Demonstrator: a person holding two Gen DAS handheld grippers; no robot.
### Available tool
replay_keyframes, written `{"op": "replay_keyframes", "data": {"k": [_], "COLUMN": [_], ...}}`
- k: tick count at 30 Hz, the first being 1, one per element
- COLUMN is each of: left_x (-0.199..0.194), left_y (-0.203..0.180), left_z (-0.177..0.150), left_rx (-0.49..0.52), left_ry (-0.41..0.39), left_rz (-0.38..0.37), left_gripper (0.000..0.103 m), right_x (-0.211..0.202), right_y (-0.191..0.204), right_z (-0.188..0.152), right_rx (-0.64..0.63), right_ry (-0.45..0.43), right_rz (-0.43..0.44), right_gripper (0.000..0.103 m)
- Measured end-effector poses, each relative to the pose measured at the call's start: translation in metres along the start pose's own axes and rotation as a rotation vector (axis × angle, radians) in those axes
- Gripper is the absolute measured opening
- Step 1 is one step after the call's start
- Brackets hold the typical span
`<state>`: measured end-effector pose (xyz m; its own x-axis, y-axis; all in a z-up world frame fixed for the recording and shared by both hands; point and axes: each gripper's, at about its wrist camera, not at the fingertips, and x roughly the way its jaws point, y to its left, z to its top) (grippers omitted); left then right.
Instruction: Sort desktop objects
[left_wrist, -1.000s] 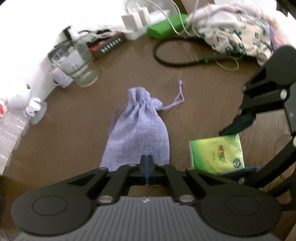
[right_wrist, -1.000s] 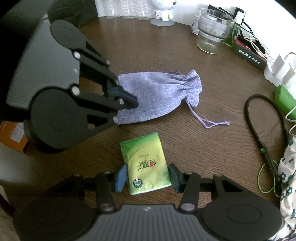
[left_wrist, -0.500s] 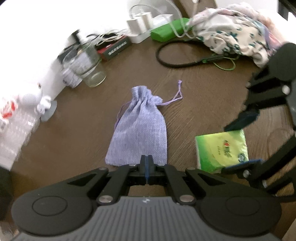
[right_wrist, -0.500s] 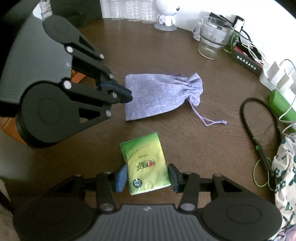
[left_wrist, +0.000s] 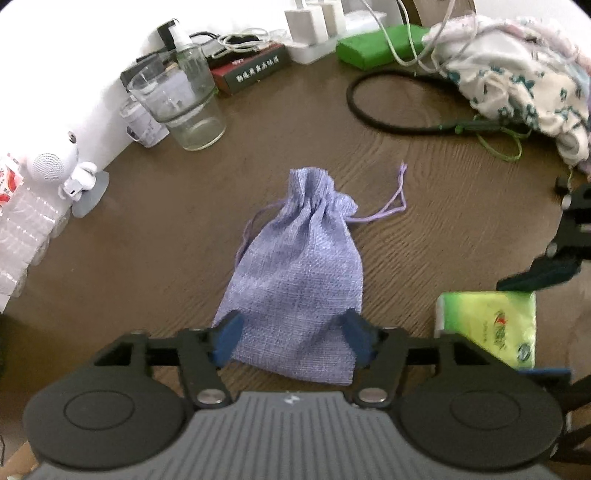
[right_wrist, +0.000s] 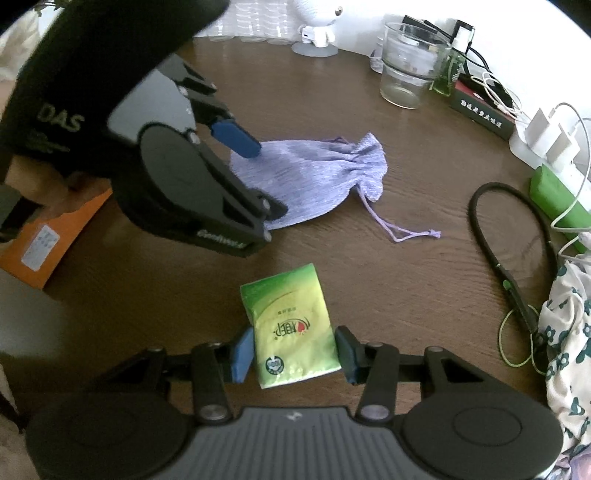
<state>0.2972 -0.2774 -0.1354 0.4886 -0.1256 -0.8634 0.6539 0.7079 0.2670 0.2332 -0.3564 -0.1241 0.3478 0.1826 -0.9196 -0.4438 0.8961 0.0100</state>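
Note:
A lilac drawstring pouch (left_wrist: 299, 273) lies flat on the brown wooden table (left_wrist: 147, 240). My left gripper (left_wrist: 291, 341) is open, its blue fingertips on either side of the pouch's closed bottom end. The pouch also shows in the right wrist view (right_wrist: 314, 184), partly behind the left gripper (right_wrist: 236, 140). A green tissue packet (right_wrist: 291, 325) lies between the open fingers of my right gripper (right_wrist: 293, 354). It also shows at the right of the left wrist view (left_wrist: 487, 328).
Along the back edge stand stacked glass cups (left_wrist: 181, 103), a spray bottle (left_wrist: 188, 59), a dark red box (left_wrist: 251, 70), white chargers (left_wrist: 314, 22) and a green block (left_wrist: 373, 48). A black cable loop (left_wrist: 388, 122) and floral cloth (left_wrist: 517, 81) lie right. A white figurine (left_wrist: 62, 166) stands left. An orange box (right_wrist: 48, 243) sits off the table.
My left gripper has opened from shut and moved forward, so its fingers now flank the pouch's bottom end. My right gripper has stayed open around the tissue packet.

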Motion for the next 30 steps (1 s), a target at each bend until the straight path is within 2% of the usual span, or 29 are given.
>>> {"op": "replay_keyframes", "data": {"k": [2,4,6,7,9,11,18,22,23,25,26,27,30], "left_x": [0.001,0.000,-0.001,-0.002,-0.003,-0.003,-0.008,-0.023,-0.025,-0.024,-0.023,-0.022,-0.017], "left_y": [-0.001,0.000,-0.001,-0.003,-0.007,-0.012,-0.013,-0.004,-0.002,-0.002,-0.003,-0.003,-0.010], "left_z": [-0.001,-0.002,-0.002,-0.002,-0.001,-0.002,-0.006,0.003,0.006,0.013,0.016,0.019,0.024], "left_rx": [0.015,0.021,0.024,0.031,0.045,0.062,0.048,-0.021,-0.026,-0.029,-0.027,-0.024,0.001], "left_ry": [-0.008,-0.011,-0.012,-0.010,-0.007,-0.012,-0.023,-0.079,-0.093,-0.104,-0.105,-0.106,-0.102], "left_rz": [0.007,-0.021,-0.062,-0.081,-0.103,-0.093,-0.084,-0.091,-0.081,-0.070,-0.067,-0.066,-0.068], "left_gripper": [0.073,0.064,0.041,0.034,0.006,0.002,0.002,0.004,0.007,0.024,0.042,0.048,0.049], "right_x": [0.002,0.003,0.004,0.005,0.005,0.005,0.005,0.004,0.004,0.003,0.002,0.002,0.002], "right_y": [-0.002,-0.002,-0.002,-0.002,-0.002,-0.003,-0.003,-0.003,-0.003,-0.003,-0.004,-0.004,-0.007], "right_z": [0.001,0.002,0.003,0.003,0.004,0.003,0.003,0.002,0.001,0.000,-0.001,-0.002,-0.002], "right_rx": [0.002,0.000,-0.003,-0.003,-0.003,-0.001,0.006,0.006,0.007,0.009,0.012,0.015,0.020], "right_ry": [0.001,0.000,-0.001,0.000,0.000,-0.001,-0.002,-0.001,-0.001,0.000,0.001,0.001,-0.002], "right_rz": [0.002,0.005,0.007,0.008,0.010,0.011,0.012,0.007,0.006,0.006,0.006,0.007,0.006], "right_gripper": [0.046,0.046,0.047,0.047,0.047,0.047,0.047,0.047,0.047,0.047,0.047,0.047,0.047]}}
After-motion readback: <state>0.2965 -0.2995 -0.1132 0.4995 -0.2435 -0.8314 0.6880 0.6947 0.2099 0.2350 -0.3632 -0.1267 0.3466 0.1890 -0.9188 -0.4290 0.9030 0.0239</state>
